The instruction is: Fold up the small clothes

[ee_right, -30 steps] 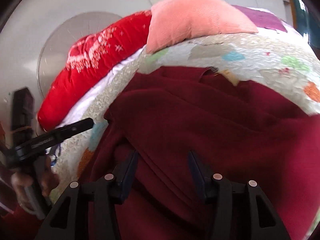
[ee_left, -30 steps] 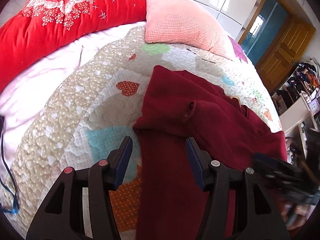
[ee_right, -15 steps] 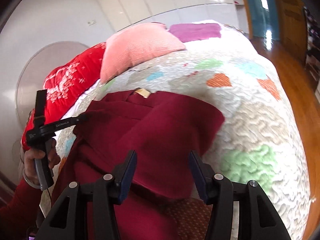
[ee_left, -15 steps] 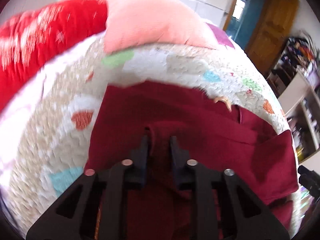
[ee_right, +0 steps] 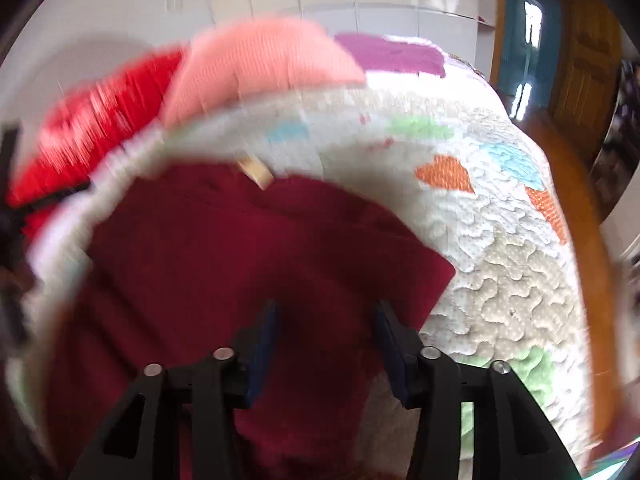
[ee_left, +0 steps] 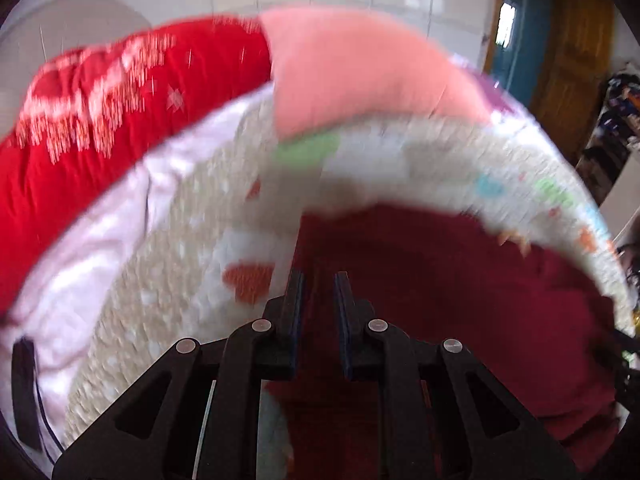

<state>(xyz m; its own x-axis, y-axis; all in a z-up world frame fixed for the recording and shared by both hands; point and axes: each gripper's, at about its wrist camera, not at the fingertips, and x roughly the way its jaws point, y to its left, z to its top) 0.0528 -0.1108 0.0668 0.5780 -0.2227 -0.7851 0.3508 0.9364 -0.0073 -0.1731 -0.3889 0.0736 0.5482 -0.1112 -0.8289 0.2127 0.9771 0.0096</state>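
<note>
A dark red garment (ee_left: 460, 300) lies partly folded on a heart-patterned quilt (ee_left: 180, 280); it also shows in the right wrist view (ee_right: 240, 264), with a tan neck label (ee_right: 256, 172) at its far edge. My left gripper (ee_left: 319, 292) is shut on a fold at the garment's left edge. My right gripper (ee_right: 326, 320) is open, its fingers over the garment's near right part. Both views are motion-blurred.
A red floral duvet (ee_left: 100, 112) and a pink pillow (ee_left: 360, 68) lie at the head of the bed. A purple cloth (ee_right: 396, 54) lies behind the pillow. A wooden door (ee_left: 568, 60) and a cluttered shelf (ee_left: 616, 120) stand to the right.
My left gripper closed on the garment's left edge and has stayed shut on it. My right gripper swung right, then moved back over the garment, staying open.
</note>
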